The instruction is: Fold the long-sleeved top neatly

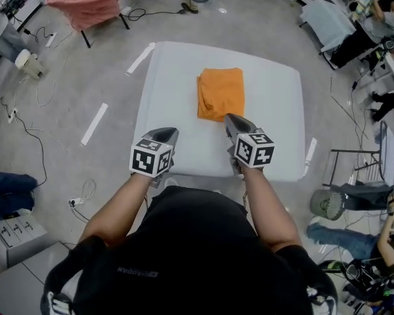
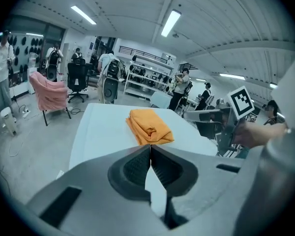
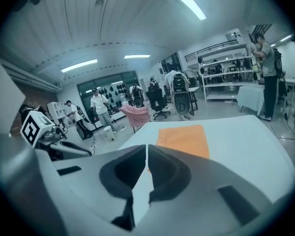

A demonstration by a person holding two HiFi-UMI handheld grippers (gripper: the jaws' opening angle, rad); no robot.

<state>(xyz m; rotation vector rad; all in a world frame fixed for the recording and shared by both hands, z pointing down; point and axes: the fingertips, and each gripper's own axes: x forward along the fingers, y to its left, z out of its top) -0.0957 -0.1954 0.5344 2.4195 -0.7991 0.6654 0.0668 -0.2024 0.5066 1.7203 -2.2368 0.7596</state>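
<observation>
The folded orange top (image 1: pixel 220 94) is laid mid-frame. Left gripper (image 1: pixel 173 132) and right gripper (image 1: pixel 229 117) are closed, empty; shirt lettering (image 1: pixel 136 272) seems illegible.

Head view looks steeply down; both gripper views face the orange top (image 1: pixel 220 94) across the table (image 1: pixel 177 77).

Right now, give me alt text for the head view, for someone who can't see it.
Seen from above, a folded orange top lies on a white table. Nearer the camera, the person holds the left tongs and right tongs, both closed and empty.
</observation>
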